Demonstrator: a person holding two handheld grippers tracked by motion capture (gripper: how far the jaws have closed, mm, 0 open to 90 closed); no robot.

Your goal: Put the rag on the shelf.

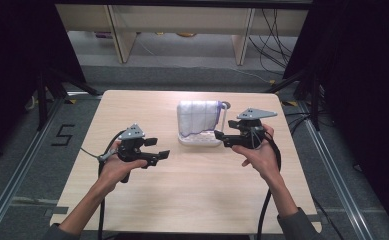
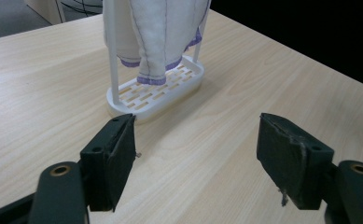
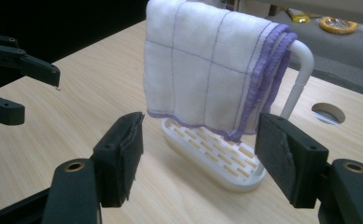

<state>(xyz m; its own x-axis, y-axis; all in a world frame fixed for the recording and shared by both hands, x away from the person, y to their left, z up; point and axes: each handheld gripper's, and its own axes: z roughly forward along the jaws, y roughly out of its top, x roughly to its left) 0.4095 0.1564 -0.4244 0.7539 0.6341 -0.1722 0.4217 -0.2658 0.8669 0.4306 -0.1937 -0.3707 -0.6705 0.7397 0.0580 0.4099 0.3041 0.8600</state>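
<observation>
A white cloth with purple stitched edges (image 1: pixel 198 118) hangs folded over the bar of a small white rack (image 1: pixel 202 140) at the table's middle back. In the right gripper view the cloth (image 3: pixel 202 65) drapes over the rack's curved bar (image 3: pixel 300 70) above a slotted base (image 3: pixel 216 158). My right gripper (image 1: pixel 222 138) is held just right of the rack, open and empty, pointing at it (image 3: pixel 201 121). My left gripper (image 1: pixel 158 148) hovers left of the rack, open and empty (image 2: pixel 197 126), facing the cloth (image 2: pixel 156 32) and base (image 2: pixel 156 88).
The light wooden table (image 1: pixel 192 200) has a round hole (image 1: pixel 226 105) behind the rack. Beyond the far edge are wooden furniture legs and cables on a grey floor. A black "5" mark (image 1: pixel 63 135) lies on the floor at the left.
</observation>
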